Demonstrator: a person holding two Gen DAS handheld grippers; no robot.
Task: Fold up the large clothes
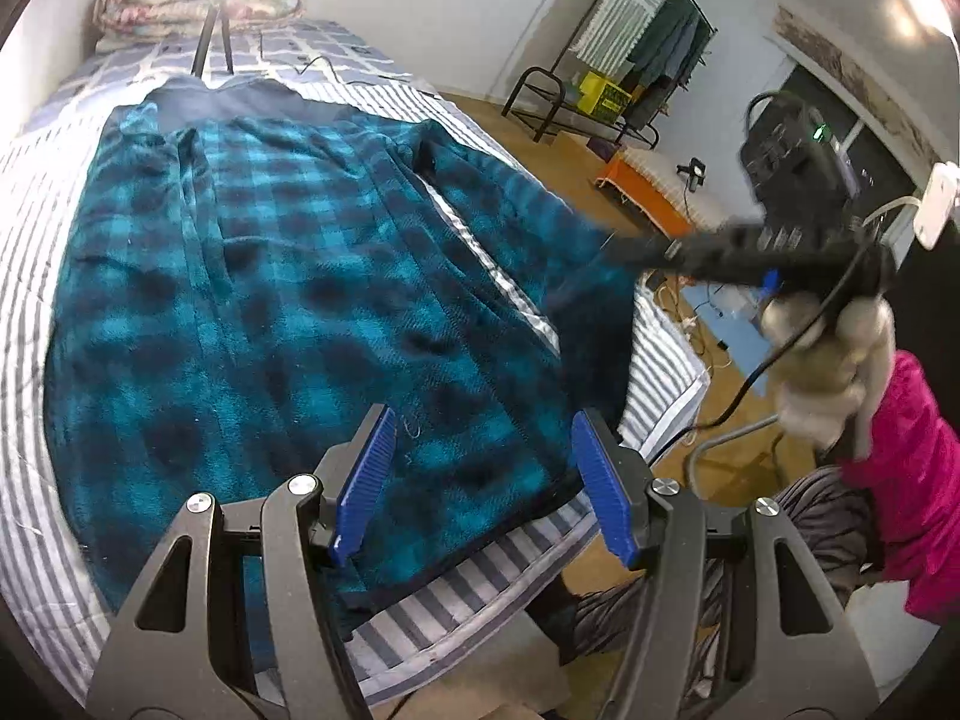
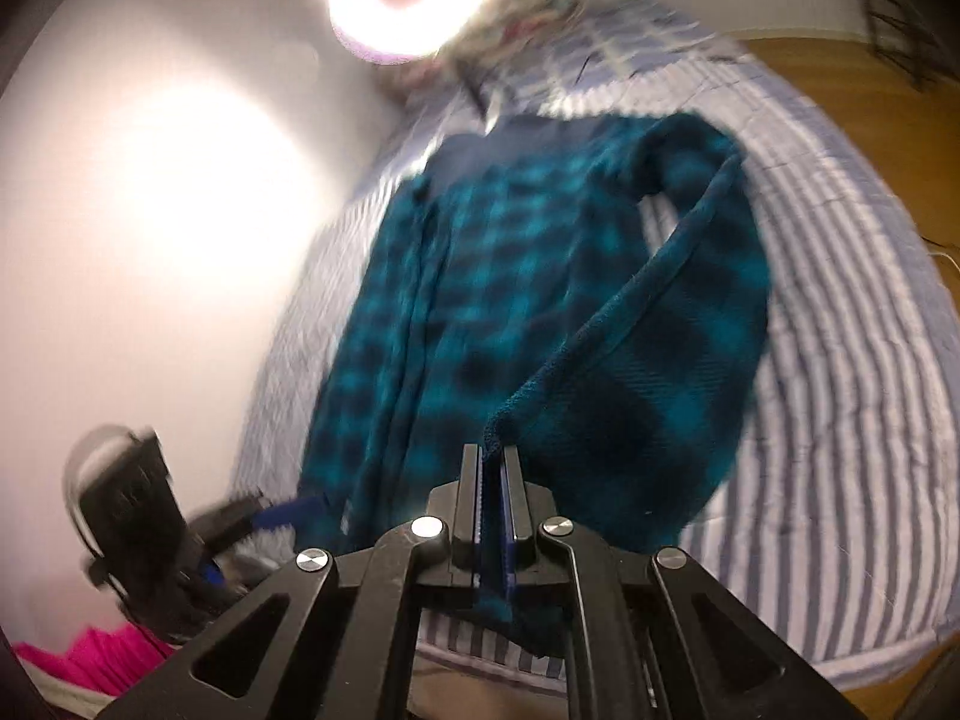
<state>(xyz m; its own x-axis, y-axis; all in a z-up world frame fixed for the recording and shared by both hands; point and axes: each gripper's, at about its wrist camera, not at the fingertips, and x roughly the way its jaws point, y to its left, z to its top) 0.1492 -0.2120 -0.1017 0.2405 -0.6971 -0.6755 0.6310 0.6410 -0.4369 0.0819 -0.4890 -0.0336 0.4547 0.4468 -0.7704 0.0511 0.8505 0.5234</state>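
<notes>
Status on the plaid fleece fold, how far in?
Done: teal-and-black plaid fleece garment lies spread on the striped bed cover. In hand: right gripper, jaws shut on its edge, lifting one side. Left gripper is open and empty. All folds remain.

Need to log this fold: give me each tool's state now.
Left tool: open, nothing between its pads, over the plaid garment.
Right tool: closed on the garment's edge.

Striped bedsheet [image 1: 36,192], folded quilt [image 1: 150,0] at bed's far end, clothes rack [image 1: 648,30], yellow crate [image 1: 606,93], orange stool [image 1: 645,189] on floor
</notes>
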